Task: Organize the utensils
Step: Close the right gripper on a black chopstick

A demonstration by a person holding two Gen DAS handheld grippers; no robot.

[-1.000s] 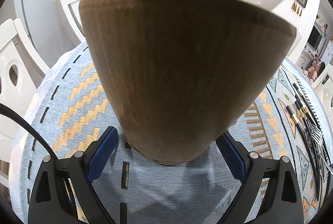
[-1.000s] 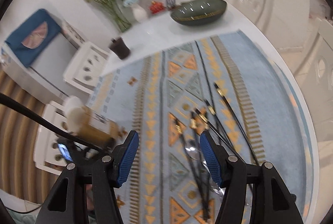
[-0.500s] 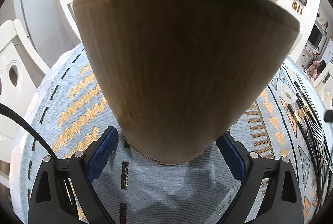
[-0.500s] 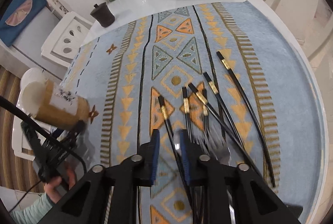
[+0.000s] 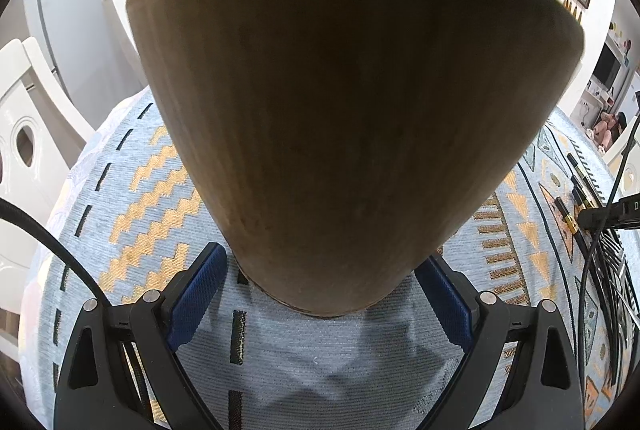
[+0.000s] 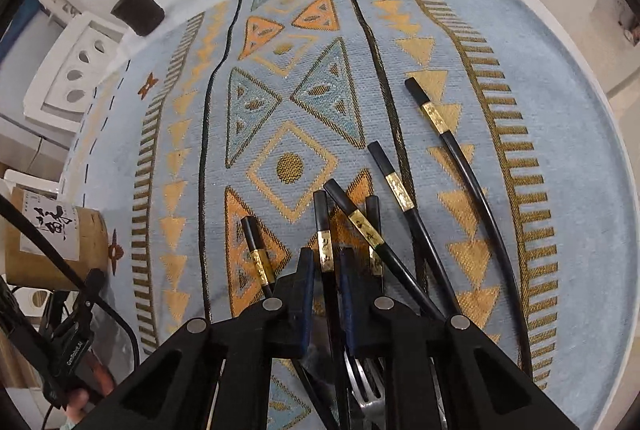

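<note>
Your right gripper (image 6: 326, 276) has just closed on one black chopstick (image 6: 325, 230); lift it straight up, clear of its neighbours, while your left gripper (image 5: 320, 294) clamps the wooden holder (image 5: 340, 130).

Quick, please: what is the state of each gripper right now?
Left gripper: closed on the wooden holder.
Right gripper: jaws just closing, now shut on a black utensil handle.

Light-blue tablecloth (image 6: 560, 190) woven with gold triangles and zigzags; black chopsticks (image 6: 472, 166) banded in gold; a plain brown, perhaps bamboo, holder (image 5: 340, 110).
</note>
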